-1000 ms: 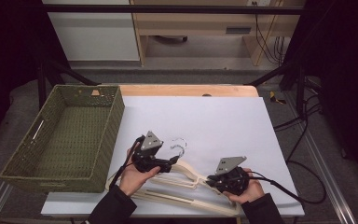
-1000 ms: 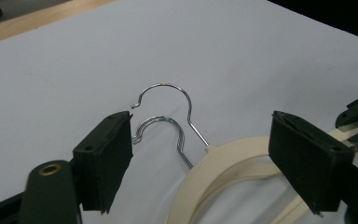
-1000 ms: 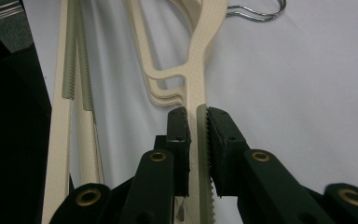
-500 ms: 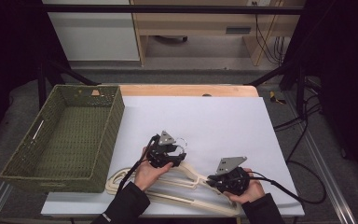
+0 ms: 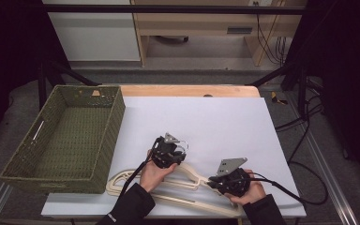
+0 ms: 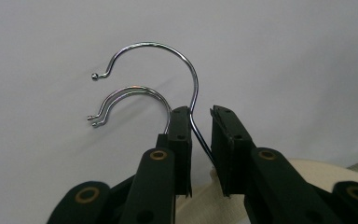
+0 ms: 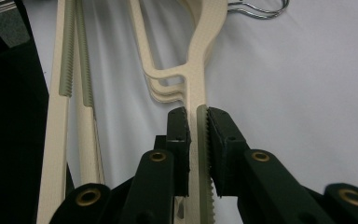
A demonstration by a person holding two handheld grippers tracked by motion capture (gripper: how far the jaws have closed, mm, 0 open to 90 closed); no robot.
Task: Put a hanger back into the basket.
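Both grippers work on a stack of cream hangers (image 5: pixel 168 187) lying at the near edge of the white table (image 5: pixel 215 117); the left gripper (image 6: pixel 200 135) has just been closing its jaws, and they now stand narrowly apart around the wire stem of the top hook (image 6: pixel 168 51), with a small gap visible on the right side of the wire; two further hooks (image 6: pixel 130 93) lie beneath it, making three chrome hooks in total; the right gripper (image 7: pixel 196 140) pinches one hanger arm (image 7: pixel 200 70) between its toothed pads; three stacked hanger edges are countable just beyond that grip; in the high view the left gripper (image 5: pixel 168 152) sits left of the right gripper (image 5: pixel 229 180); one green woven basket (image 5: pixel 65 136) stands on the left.
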